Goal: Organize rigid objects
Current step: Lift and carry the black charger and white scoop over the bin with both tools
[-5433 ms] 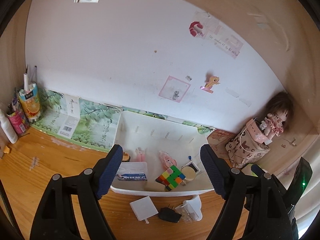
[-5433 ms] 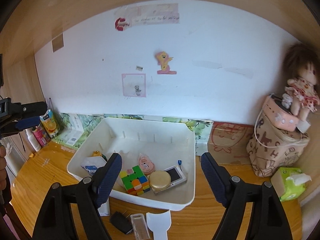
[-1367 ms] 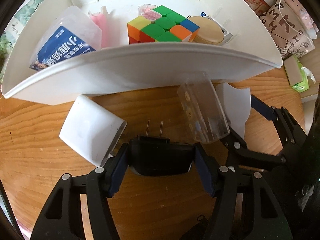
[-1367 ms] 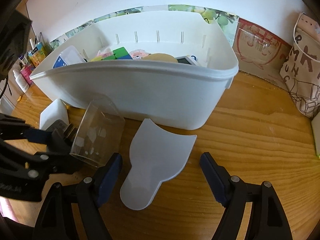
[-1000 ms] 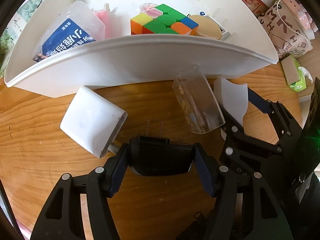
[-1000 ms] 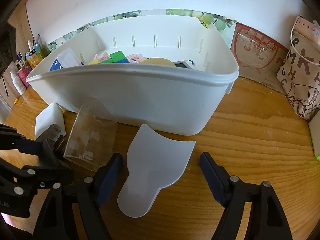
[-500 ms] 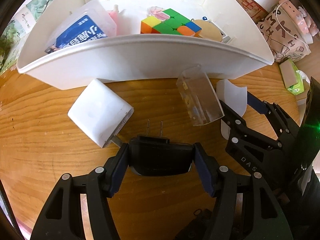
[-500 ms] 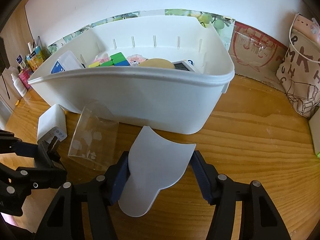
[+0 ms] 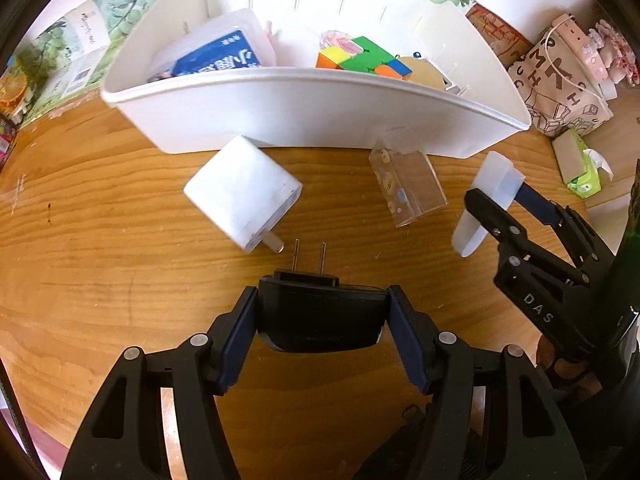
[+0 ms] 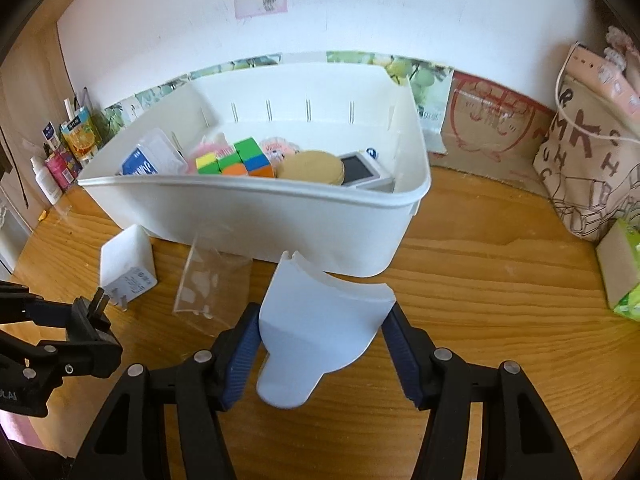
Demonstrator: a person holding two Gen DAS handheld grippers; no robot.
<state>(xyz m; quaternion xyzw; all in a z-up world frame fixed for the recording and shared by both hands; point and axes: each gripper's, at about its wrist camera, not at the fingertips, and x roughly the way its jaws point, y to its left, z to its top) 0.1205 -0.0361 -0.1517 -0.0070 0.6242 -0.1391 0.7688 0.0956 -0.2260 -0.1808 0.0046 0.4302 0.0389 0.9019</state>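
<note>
My left tongs grip the black plug. My right tongs clamp the white scoop. Both are held above the bench.

Wooden table: white bin, white charger, clear box.

A beige letter-printed fabric bag is sitting at the right edge of the wooden surface, with a green tissue pack lying below it; bottles and cartons are standing far left.

Left gripper clamps the black two-pin plug adapter, prongs aimed at the white plastic bin above the wooden table.
</note>
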